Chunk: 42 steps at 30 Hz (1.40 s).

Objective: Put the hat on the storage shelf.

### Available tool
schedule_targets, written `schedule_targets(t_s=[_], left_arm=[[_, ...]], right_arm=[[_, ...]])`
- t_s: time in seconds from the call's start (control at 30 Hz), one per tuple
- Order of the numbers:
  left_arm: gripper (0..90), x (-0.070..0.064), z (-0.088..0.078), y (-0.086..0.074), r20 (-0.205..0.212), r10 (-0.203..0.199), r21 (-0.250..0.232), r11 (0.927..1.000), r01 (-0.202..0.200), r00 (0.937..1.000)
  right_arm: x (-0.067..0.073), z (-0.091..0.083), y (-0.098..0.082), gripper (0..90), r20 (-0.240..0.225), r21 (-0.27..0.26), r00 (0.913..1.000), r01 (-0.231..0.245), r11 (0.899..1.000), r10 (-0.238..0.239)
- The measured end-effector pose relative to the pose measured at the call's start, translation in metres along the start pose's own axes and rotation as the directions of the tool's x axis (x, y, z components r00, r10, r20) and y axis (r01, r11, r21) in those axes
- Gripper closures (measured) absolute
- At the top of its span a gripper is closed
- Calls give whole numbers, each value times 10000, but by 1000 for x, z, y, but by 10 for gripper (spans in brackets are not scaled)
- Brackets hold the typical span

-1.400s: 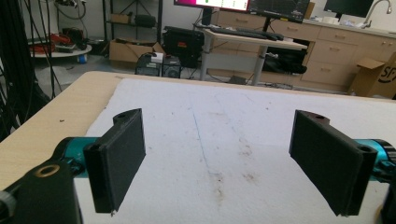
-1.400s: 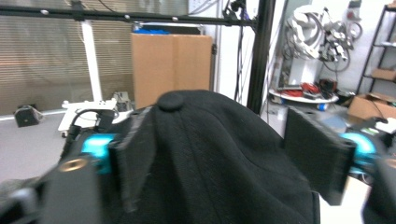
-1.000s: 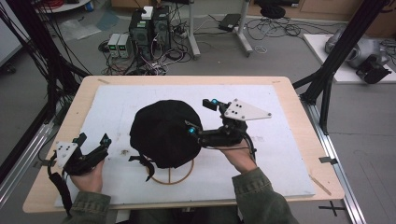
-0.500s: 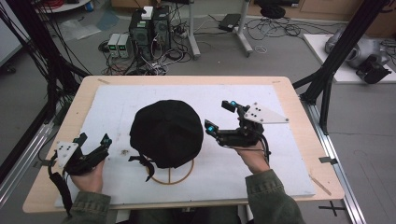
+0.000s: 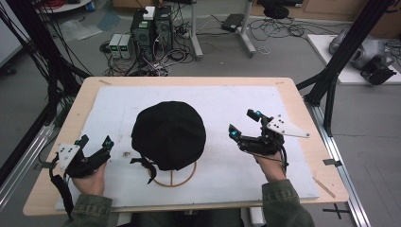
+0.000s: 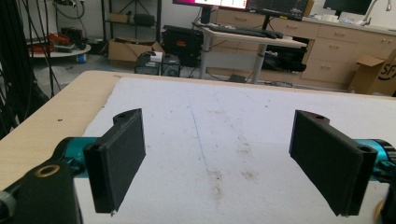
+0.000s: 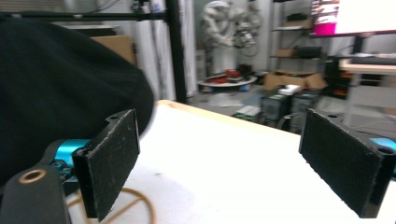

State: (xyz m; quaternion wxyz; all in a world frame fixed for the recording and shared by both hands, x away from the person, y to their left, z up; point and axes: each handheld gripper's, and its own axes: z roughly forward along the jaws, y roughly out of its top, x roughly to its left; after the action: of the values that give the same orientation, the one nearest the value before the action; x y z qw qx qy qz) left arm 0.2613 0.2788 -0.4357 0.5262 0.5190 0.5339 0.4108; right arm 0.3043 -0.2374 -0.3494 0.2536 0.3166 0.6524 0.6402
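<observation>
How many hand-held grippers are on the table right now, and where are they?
2. The left hand-held gripper is near the table's front left corner, jaws open. The right hand-held gripper is right of the black hat, jaws open, not touching it.

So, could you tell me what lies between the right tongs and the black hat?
Nothing but bare white mat: in the high view the right tongs stand open, apart from the black hat on its wooden ring stand.

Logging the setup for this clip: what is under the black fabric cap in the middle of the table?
Under the black fabric cap a round wooden ring base with spokes pokes out at its near edge, resting on the white foam mat. Whatever upright support holds the cap is covered.
</observation>
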Motion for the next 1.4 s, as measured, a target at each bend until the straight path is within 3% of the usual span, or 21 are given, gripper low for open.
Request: schedule_targets(t_s=[0.17,0.27,0.43,0.57,0.67,0.73,1.17,1.2,1.23,1.4], left_arm=[[186,0,0,0,-13,15,-1,10000,-15,10000],[186,0,0,0,-42,19,-33,10000,-19,10000],[186,0,-1,0,-41,-6,-56,10000,6,10000],[186,1,-1,0,-25,30,-54,10000,-30,10000],[186,2,-1,0,-65,64,-30,10000,-64,10000],[186,2,-1,0,-82,58,-34,10000,-58,9999],[178,2,0,-3,-317,245,-89,9997,-248,9992],[178,2,0,-3,-305,210,-113,9997,-214,9993],[178,2,-1,-3,-317,205,-120,9997,-208,9993],[178,2,-1,-2,-314,207,-136,9997,-212,9993]], right_arm=[[-13,-8,-9,120,1024,139,9947,75,9999,-89],[-20,-14,-15,120,1726,207,9849,77,9998,-112],[-30,-25,-24,119,2850,-34,9585,-24,10000,32],[-37,-33,-32,119,3533,-352,9351,-158,9993,272],[-42,-37,-40,120,3962,-295,9179,-126,9995,233],[-45,-40,-45,120,4127,-271,9104,-179,9995,275],[-61,-45,-81,119,5471,356,8370,-69,9993,-138],[-61,-44,-83,119,5485,356,8361,-250,9991,14],[-62,-44,-84,119,5539,432,8325,-209,9988,-65],[-60,-45,-82,119,5557,214,8314,-103,9997,-33]])
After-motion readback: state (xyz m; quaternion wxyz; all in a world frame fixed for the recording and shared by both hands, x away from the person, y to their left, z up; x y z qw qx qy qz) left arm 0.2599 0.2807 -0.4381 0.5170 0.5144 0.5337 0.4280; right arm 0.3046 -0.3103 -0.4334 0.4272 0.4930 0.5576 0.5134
